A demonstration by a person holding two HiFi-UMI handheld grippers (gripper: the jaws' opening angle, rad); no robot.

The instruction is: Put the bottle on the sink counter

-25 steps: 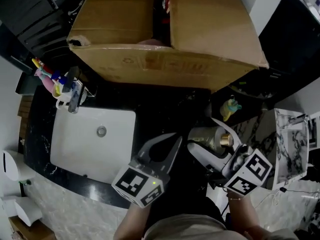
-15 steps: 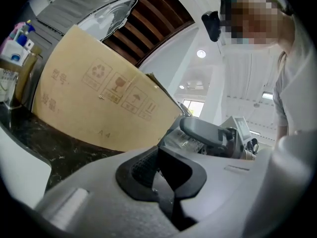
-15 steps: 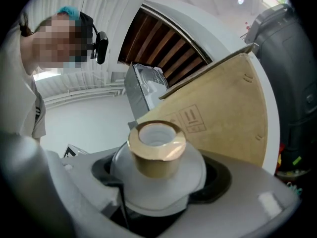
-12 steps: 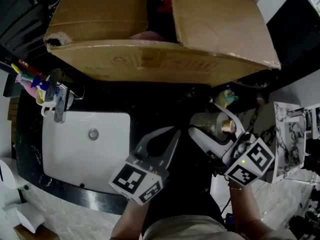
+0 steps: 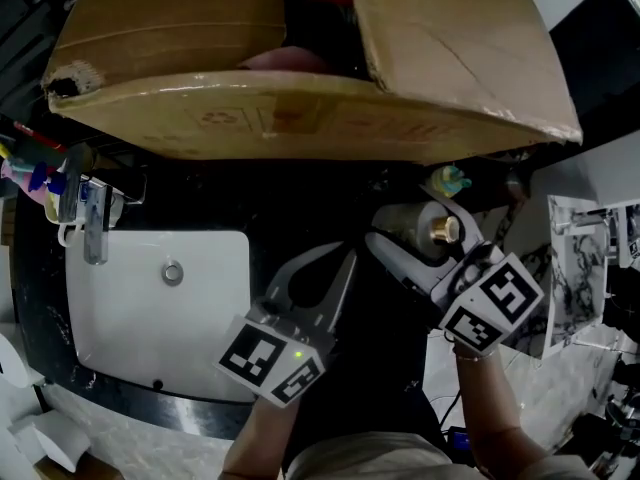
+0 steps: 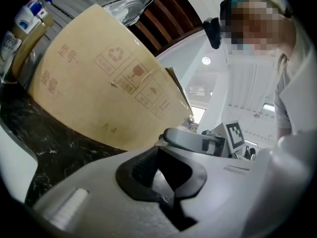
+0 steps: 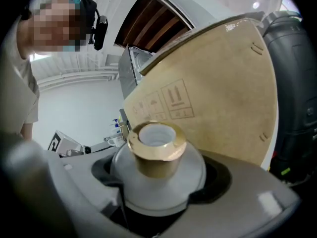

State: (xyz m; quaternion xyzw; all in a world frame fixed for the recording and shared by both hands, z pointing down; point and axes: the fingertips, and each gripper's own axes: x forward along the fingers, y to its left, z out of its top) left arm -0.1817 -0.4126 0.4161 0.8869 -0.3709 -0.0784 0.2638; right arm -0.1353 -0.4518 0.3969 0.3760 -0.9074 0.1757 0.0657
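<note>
Bottle [image 5: 420,230] now nearer cardboard box [image 5: 300,118], between jaws of right hand-held gripper [image 5: 400,224]

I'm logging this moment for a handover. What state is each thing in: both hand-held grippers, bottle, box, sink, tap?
Left hand-held gripper: shut, nothing between its jaws.
Right hand-held gripper: shut on the bottle.
Bottle: clamped at its body, gold neck sticking out.
Cardboard box: top flaps parted.
Sink: nothing in the basin.
Tap: no water seen running.
</note>
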